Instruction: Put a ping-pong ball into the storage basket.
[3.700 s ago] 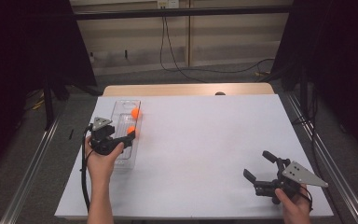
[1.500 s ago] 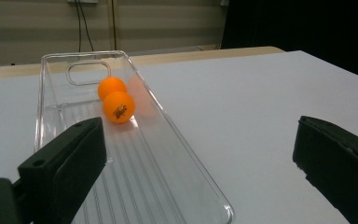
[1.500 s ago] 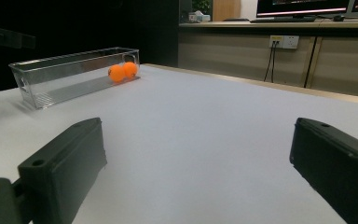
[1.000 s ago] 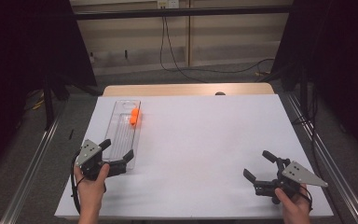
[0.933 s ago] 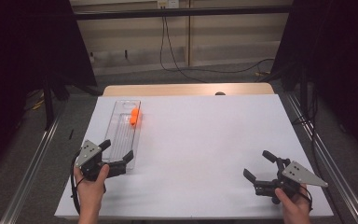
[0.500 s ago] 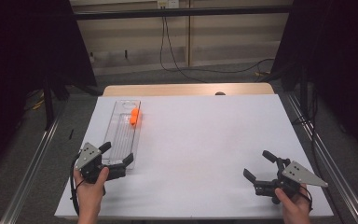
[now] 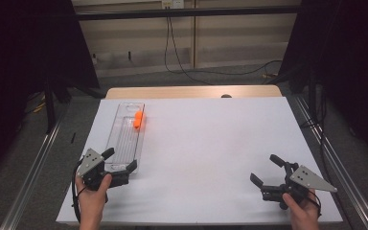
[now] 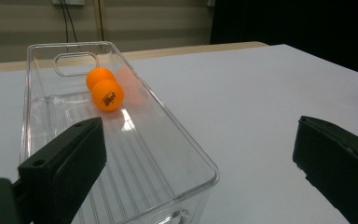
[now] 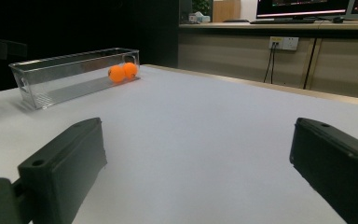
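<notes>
Pulled back toward the near end of the clear tray point(image 7: 124, 139), left gripper point(image 7: 120, 163) gaping empty; two orange balls point(image 8: 104, 89) far ahead. Right gripper point(image 7: 264, 171) likewise spread.

white table sheet point(image 7: 211, 143), wooden table edge at far side point(image 7: 191, 91), black cables on the floor beyond point(image 7: 182, 52), wall socket point(image 9: 284, 43), monitors on a desk point(image 9: 303, 7)

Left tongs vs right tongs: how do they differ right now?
The left tongs sit at the near end of the clear tray, which holds two orange balls; the right tongs rest over bare white table, far from the tray. The left tongs point up the table, along the tray; the right tongs point left and up the table. Both are open and hold nothing.
</notes>
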